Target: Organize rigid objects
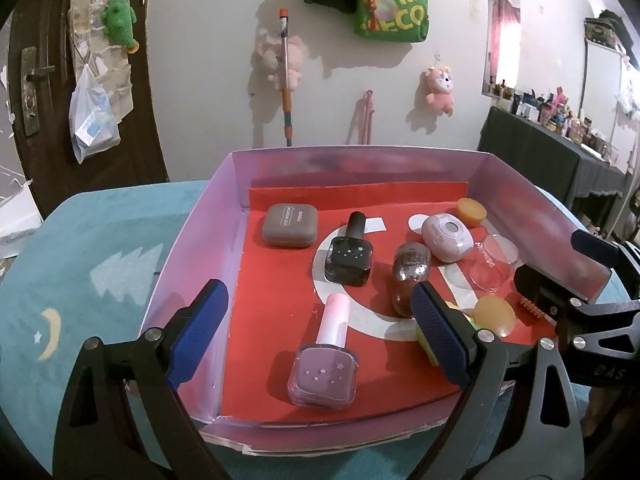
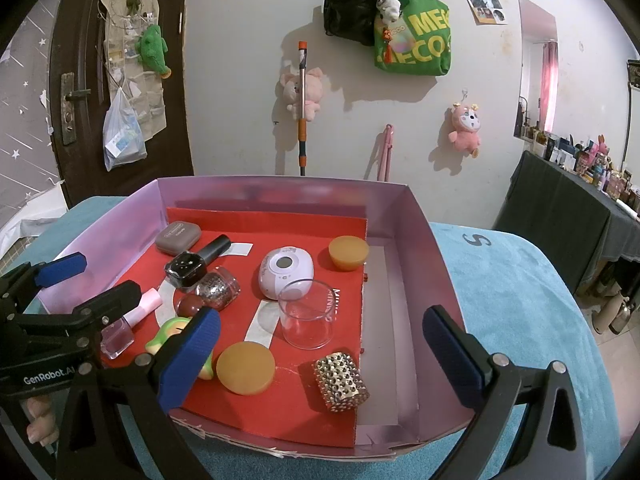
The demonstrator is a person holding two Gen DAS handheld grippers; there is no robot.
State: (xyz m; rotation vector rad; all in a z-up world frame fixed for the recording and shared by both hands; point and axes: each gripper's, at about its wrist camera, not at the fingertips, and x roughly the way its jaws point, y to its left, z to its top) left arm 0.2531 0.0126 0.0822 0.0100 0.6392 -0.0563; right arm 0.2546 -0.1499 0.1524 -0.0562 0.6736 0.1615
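A lilac box point(image 1: 192, 248) with a red floor holds several small items. A pink-capped polish bottle point(image 1: 324, 368) lies nearest, with a black polish bottle point(image 1: 350, 258), a glitter bottle point(image 1: 410, 270) and a grey case point(image 1: 290, 225) behind it. My left gripper point(image 1: 318, 288) hangs open over the pink bottle, its pads clear of it. My right gripper point(image 2: 320, 316) is open above a clear cup point(image 2: 306, 316). A gold studded cylinder point(image 2: 340, 376), two amber discs point(image 2: 245, 367) point(image 2: 348, 252), a lilac oval device point(image 2: 285, 268) and a green toy point(image 2: 172, 332) lie around the cup.
The box rests on a teal blanket point(image 2: 500, 280). Its right strip point(image 2: 384, 320) has no red lining. Behind it is a wall with hung bags and plush toys, a dark door point(image 1: 36, 120) at left and a dark cluttered side table point(image 2: 568, 208) at right.
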